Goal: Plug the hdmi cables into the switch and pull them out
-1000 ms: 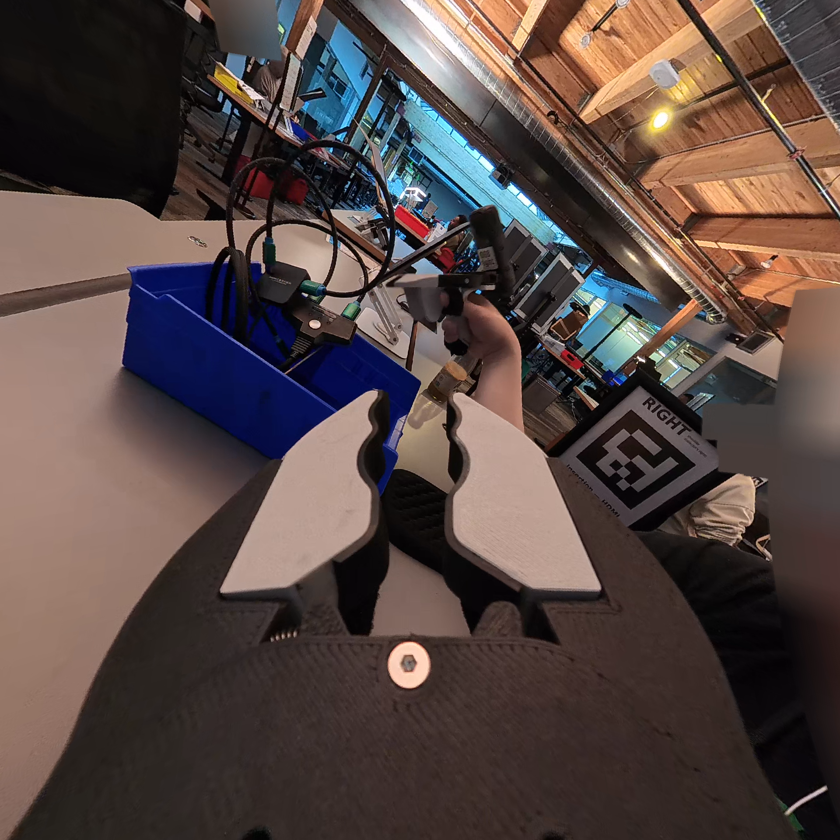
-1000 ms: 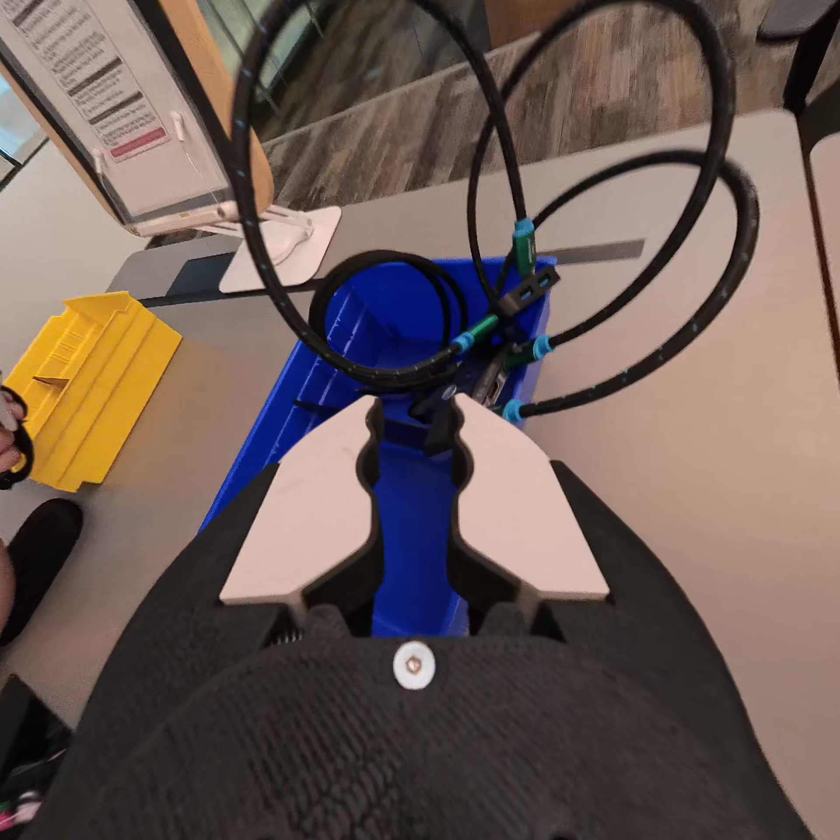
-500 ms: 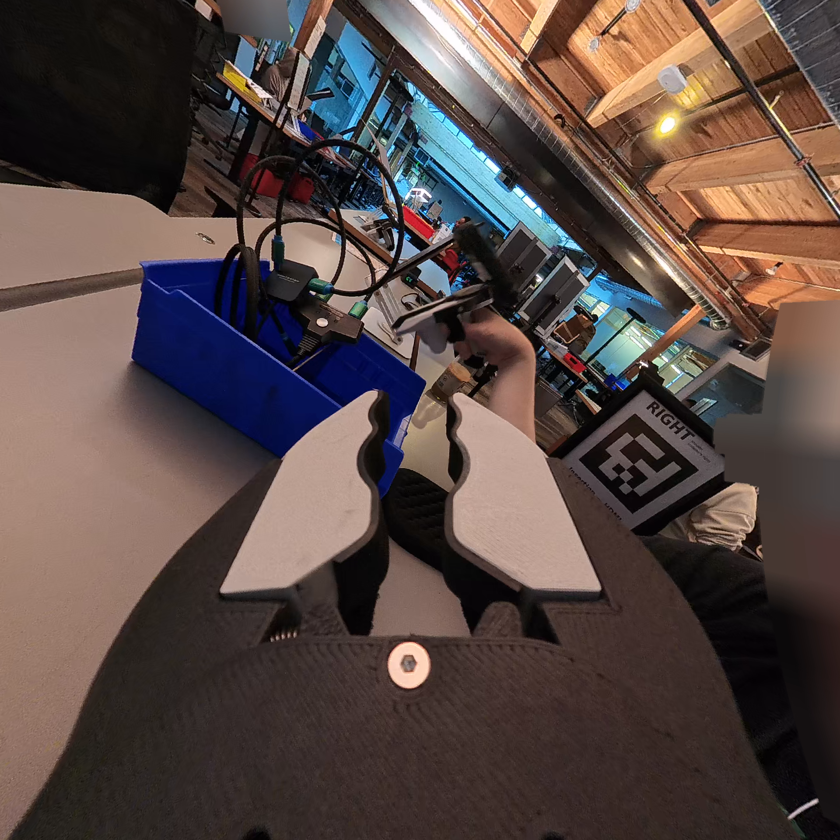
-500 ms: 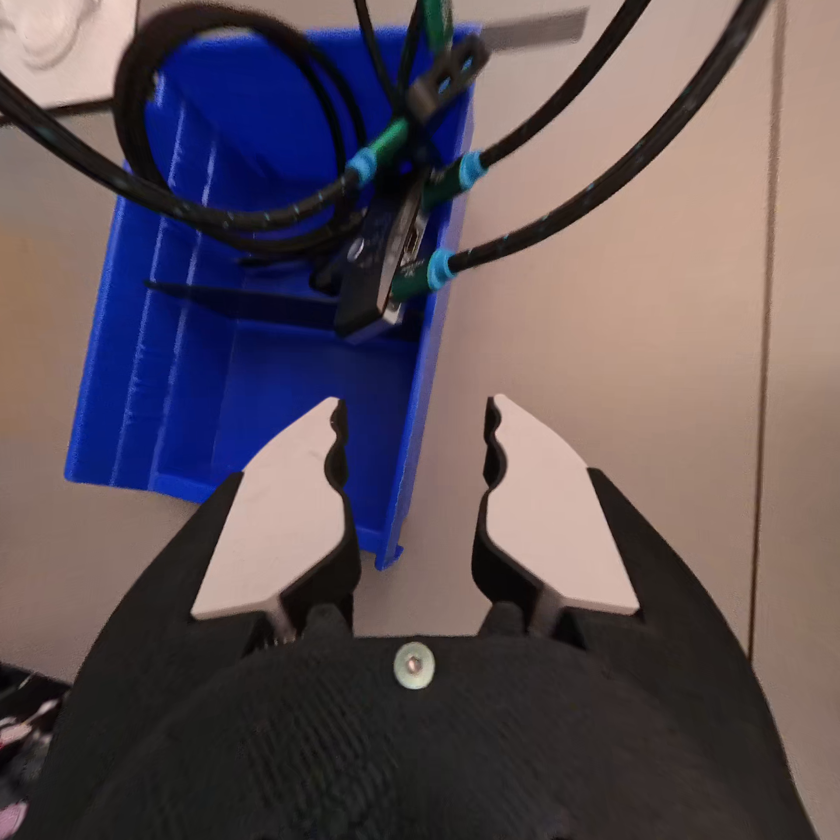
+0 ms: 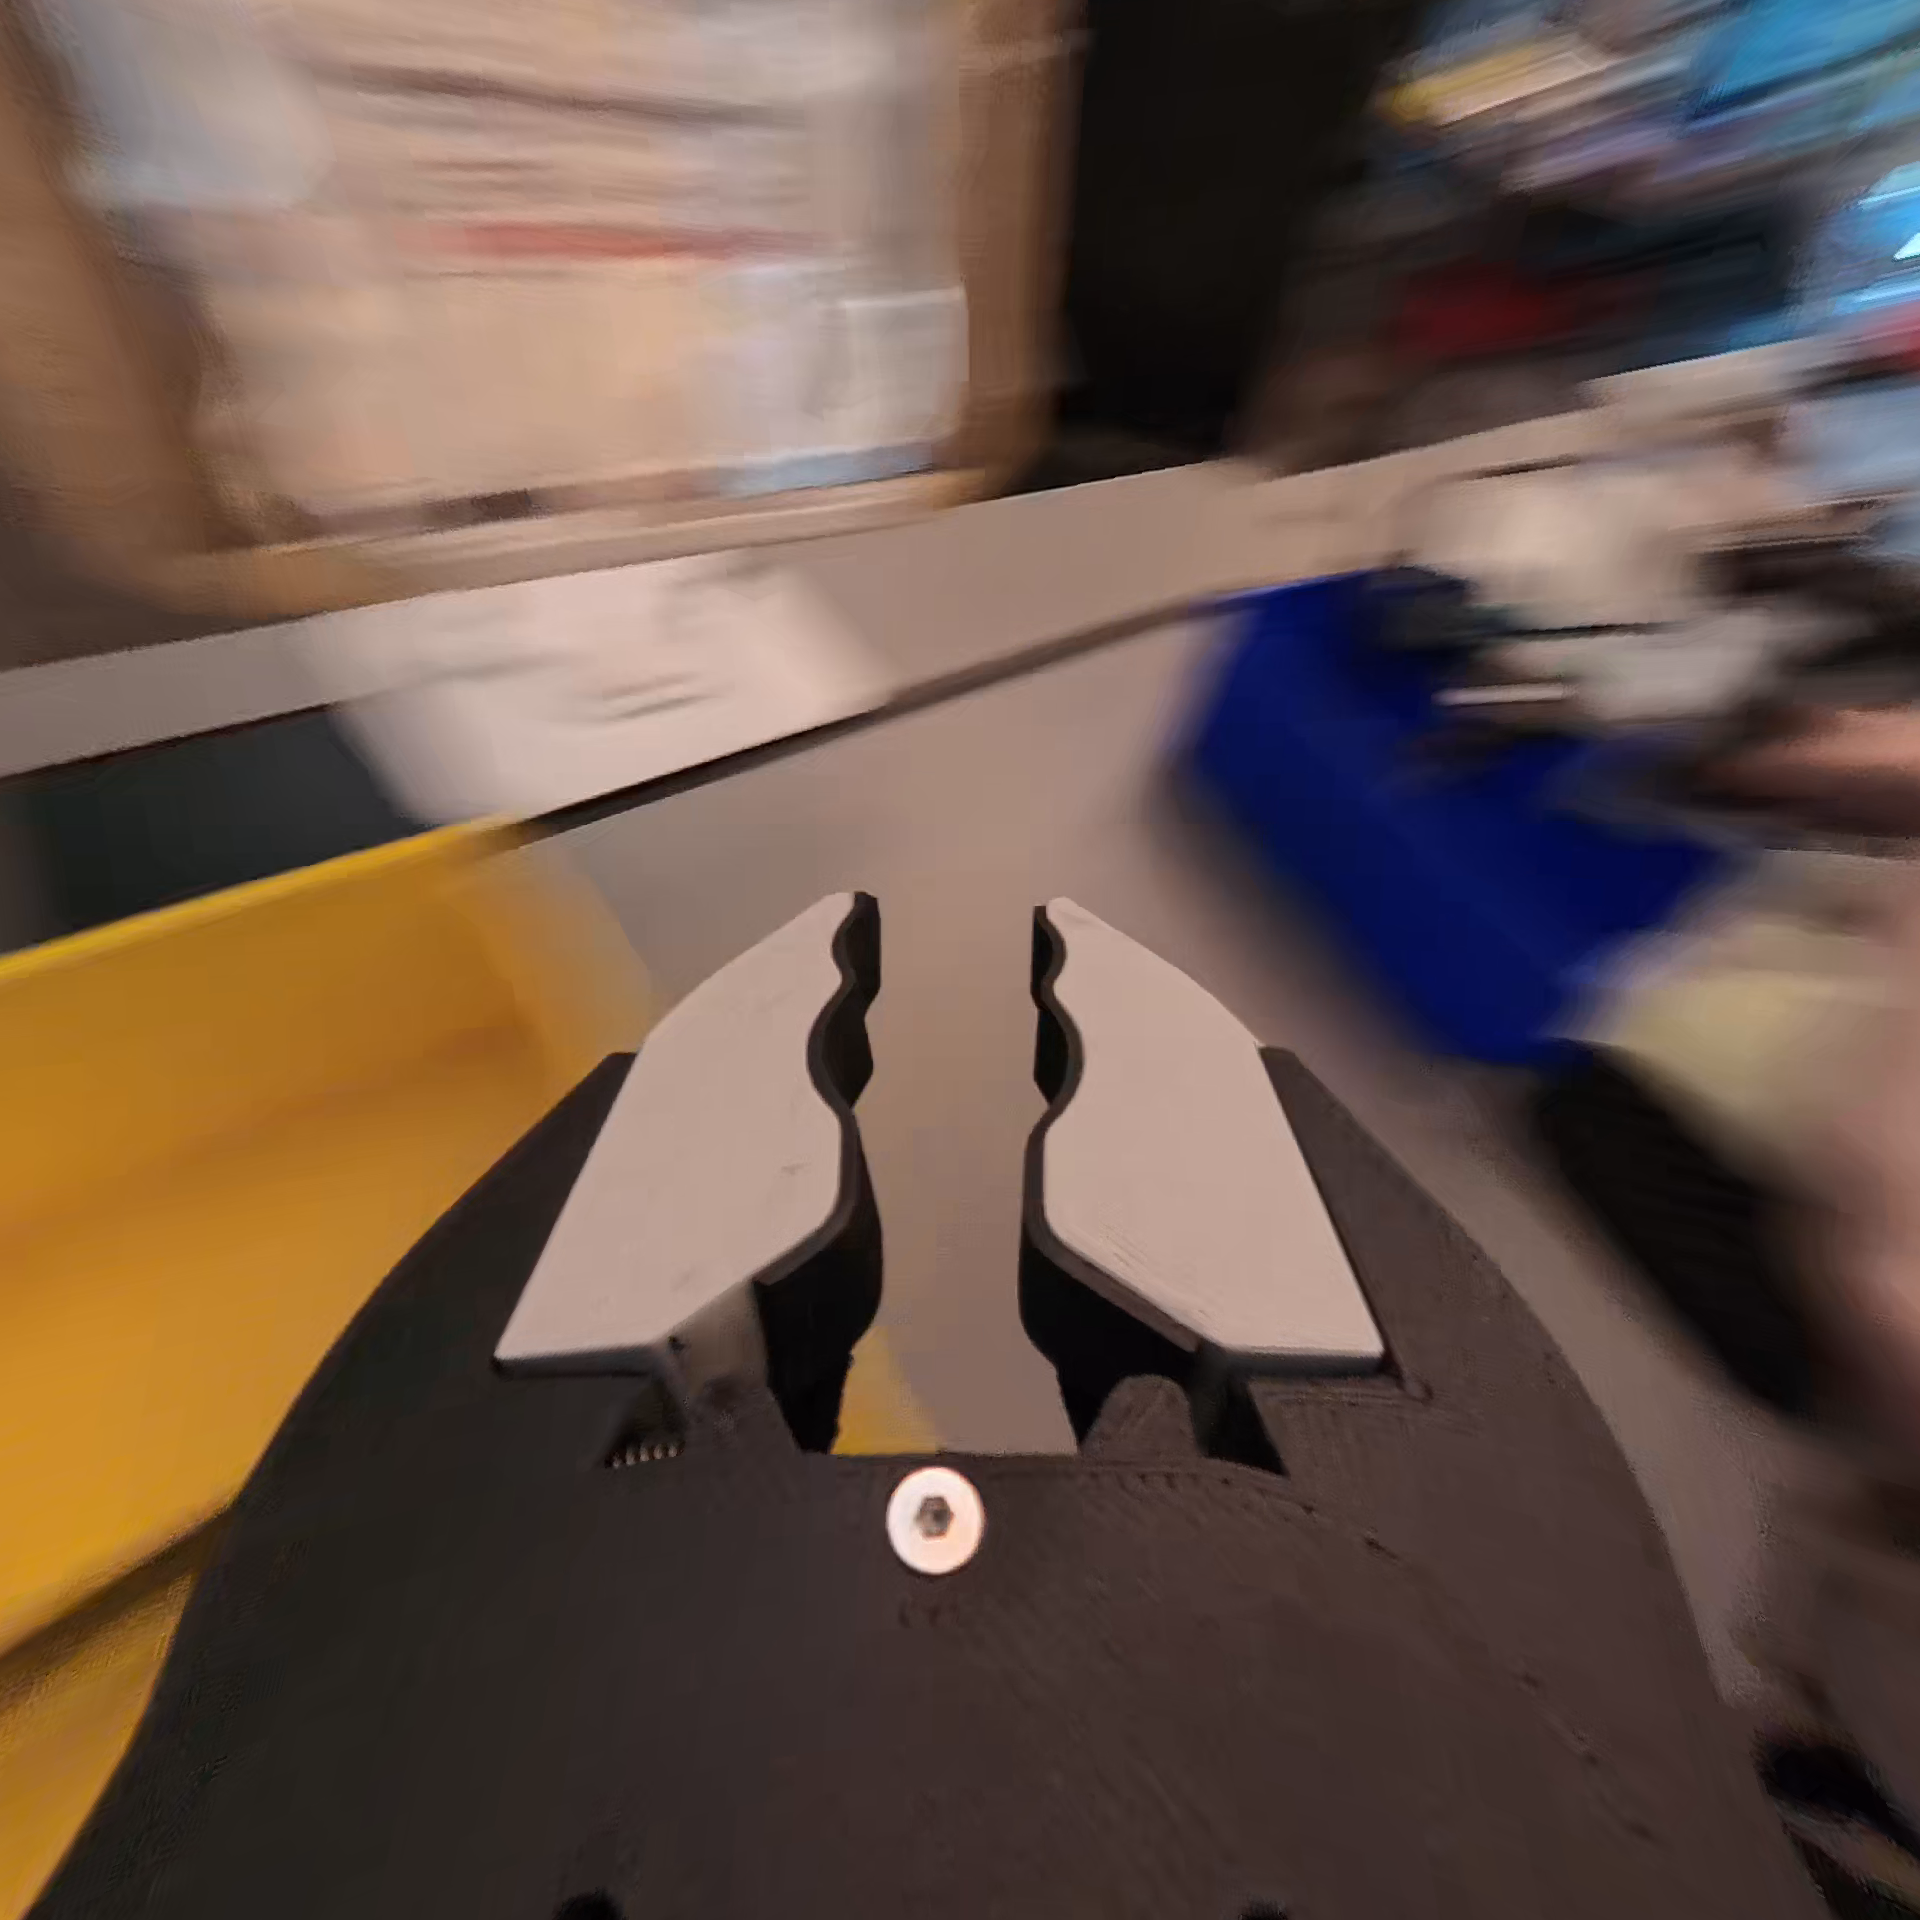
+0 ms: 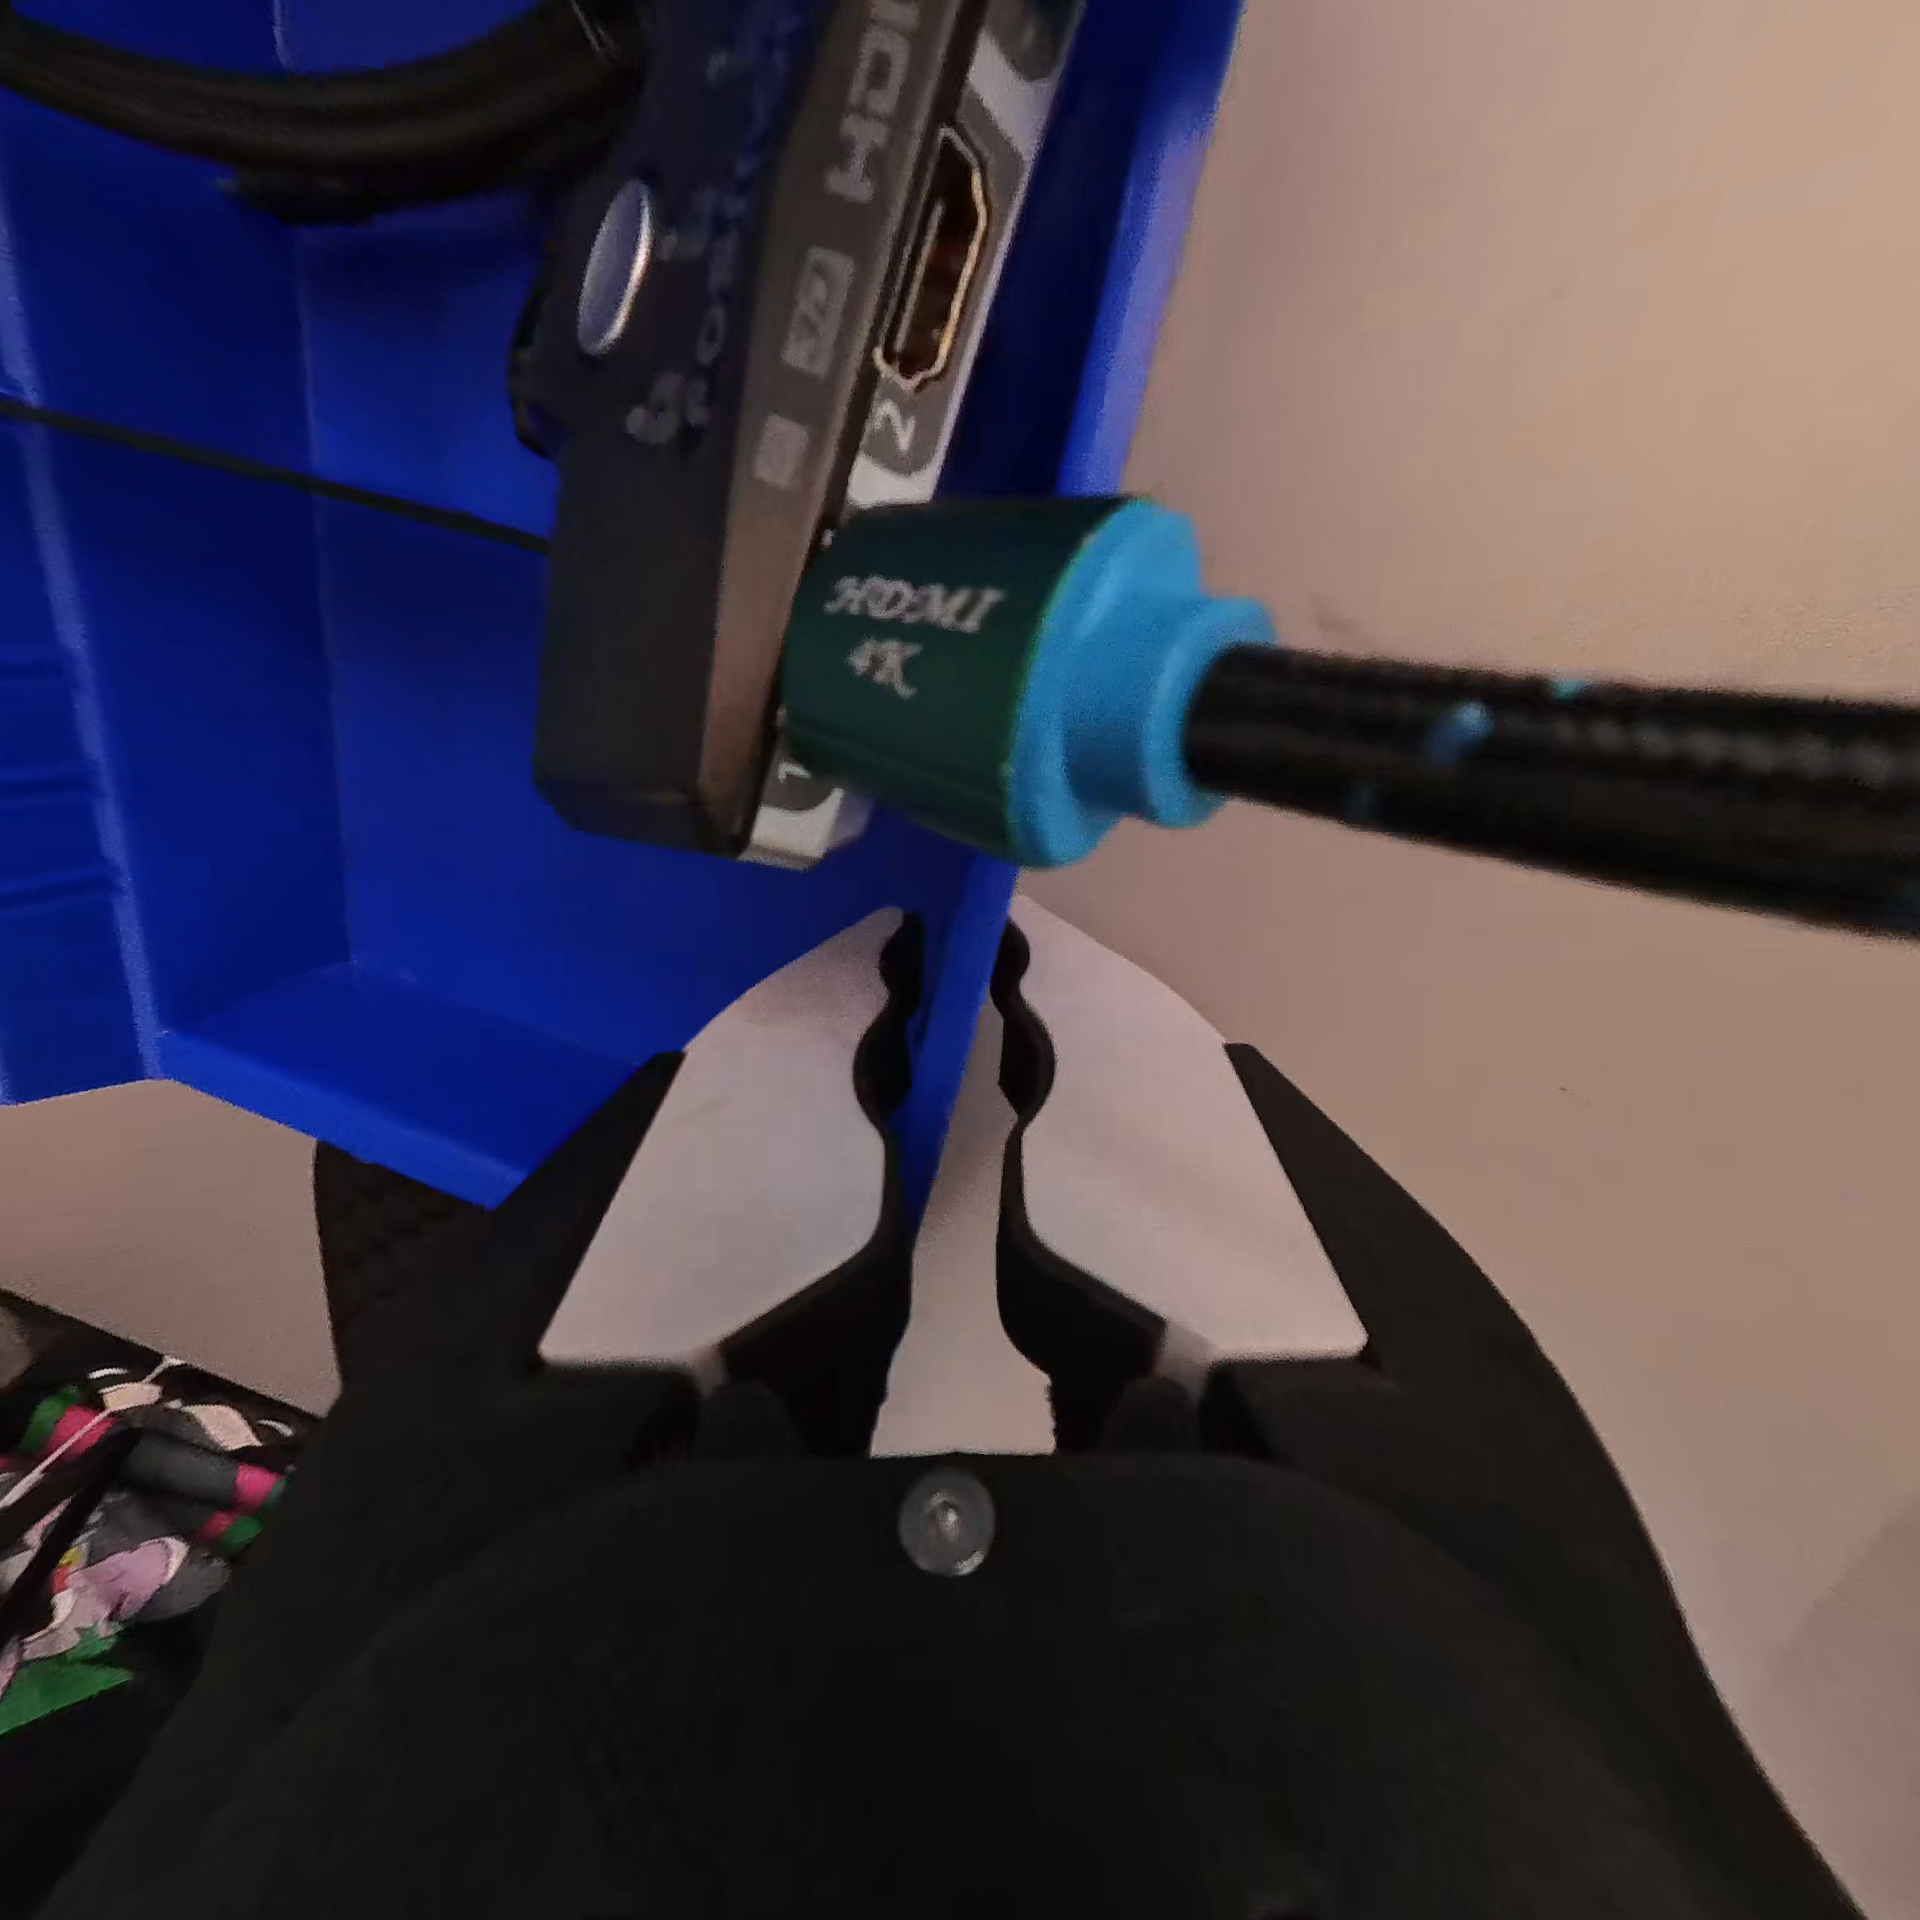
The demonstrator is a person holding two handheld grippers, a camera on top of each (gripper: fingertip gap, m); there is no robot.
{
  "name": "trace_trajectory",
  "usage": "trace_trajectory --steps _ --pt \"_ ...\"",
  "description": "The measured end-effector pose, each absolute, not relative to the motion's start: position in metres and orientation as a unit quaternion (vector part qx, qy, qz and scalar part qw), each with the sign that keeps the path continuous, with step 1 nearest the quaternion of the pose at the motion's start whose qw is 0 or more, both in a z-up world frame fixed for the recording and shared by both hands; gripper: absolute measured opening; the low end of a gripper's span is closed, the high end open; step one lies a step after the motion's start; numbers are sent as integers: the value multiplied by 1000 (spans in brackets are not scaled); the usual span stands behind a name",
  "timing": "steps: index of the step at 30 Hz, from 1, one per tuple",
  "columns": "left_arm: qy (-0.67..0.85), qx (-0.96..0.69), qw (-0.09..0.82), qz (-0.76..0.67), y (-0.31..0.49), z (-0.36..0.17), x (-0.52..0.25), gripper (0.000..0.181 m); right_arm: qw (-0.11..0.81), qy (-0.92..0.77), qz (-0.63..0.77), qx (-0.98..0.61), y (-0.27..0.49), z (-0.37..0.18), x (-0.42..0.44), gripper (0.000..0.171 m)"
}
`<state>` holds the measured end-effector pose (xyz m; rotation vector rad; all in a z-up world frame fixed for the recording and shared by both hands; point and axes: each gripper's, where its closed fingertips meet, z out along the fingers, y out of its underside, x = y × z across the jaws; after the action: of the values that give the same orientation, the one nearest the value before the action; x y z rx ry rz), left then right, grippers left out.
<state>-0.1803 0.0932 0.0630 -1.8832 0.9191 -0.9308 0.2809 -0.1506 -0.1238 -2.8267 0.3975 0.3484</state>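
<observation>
In the right wrist view the black HDMI switch (image 6: 707, 416) leans inside the blue bin (image 6: 312, 727), against its right wall. A green HDMI plug with a blue collar (image 6: 935, 675) sits in the switch's lower port, and its black braided cable (image 6: 1558, 748) runs right over the table. The port above it (image 6: 930, 281) is empty. My right gripper (image 6: 956, 935) is closed on the bin's right wall, one finger on each side, just below the plug. My left gripper (image 5: 956, 914) is slightly open and empty over the table, left of the blurred blue bin (image 5: 1434, 831).
A yellow bin (image 5: 208, 1143) lies close on the left of my left gripper. A white sign base (image 5: 623, 665) stands behind it. Grey table (image 6: 1558, 312) extends right of the blue bin. Patterned fabric (image 6: 104, 1507) shows at the near table edge. The left wrist view is motion-blurred.
My right gripper dropped to the blue bin and narrowed from wide open onto its right wall. My left gripper swung fast, so the yellow bin now shows and the blue bin sits to its right.
</observation>
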Motion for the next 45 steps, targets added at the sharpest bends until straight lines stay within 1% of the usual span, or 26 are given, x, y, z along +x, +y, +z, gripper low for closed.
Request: trace_trajectory --steps 3,5,6,8,9,11,14,20,23,26,28,33,34,41,45 --pt "274 -828 455 -181 145 51 -279 35 118 130 93 -980 -152 -125 283 10" --pt "222 -857 454 -103 159 42 -337 50 106 129 76 -983 -153 -125 283 10" --pt "199 -872 442 -70 163 35 -363 55 100 127 68 -985 -153 -125 283 10" --pt "154 -902 404 -19 166 16 -410 59 84 125 57 -987 -153 -125 280 9" --pt "134 -917 375 -12 164 3 -426 59 76 119 51 -989 -153 -125 278 10" --pt "107 -943 311 -44 159 -27 -442 54 61 110 38 -991 -153 -125 273 11" --pt "92 -960 242 -103 154 -60 -448 50 48 110 43 -992 -148 -124 260 10" --pt "113 -971 170 -124 149 -96 -440 46 42 87 44 -994 -130 -124 238 10" --pt "130 -974 134 -125 145 -110 -434 37 35 73 47 -996 -119 -124 221 10" --pt "135 -976 100 -140 141 -122 -429 23 29 46 43 -998 -105 -123 200 11" --pt "139 -976 85 -144 137 -125 -426 17 30 33 46 -998 -95 -123 185 11" --pt "196 -974 72 -84 132 -128 -425 5 32 9 46 -998 -73 -123 142 11" --pt "209 -973 65 -76 130 -128 -422 4 34 6 44 -998 -69 -123 133 12" --pt "301 -950 22 -80 112 -129 -379 11 75 2 40 -996 -40 -123 78 15" --pt "328 -941 5 -84 102 -129 -364 11 91 -12 39 -995 -34 -120 71 15"
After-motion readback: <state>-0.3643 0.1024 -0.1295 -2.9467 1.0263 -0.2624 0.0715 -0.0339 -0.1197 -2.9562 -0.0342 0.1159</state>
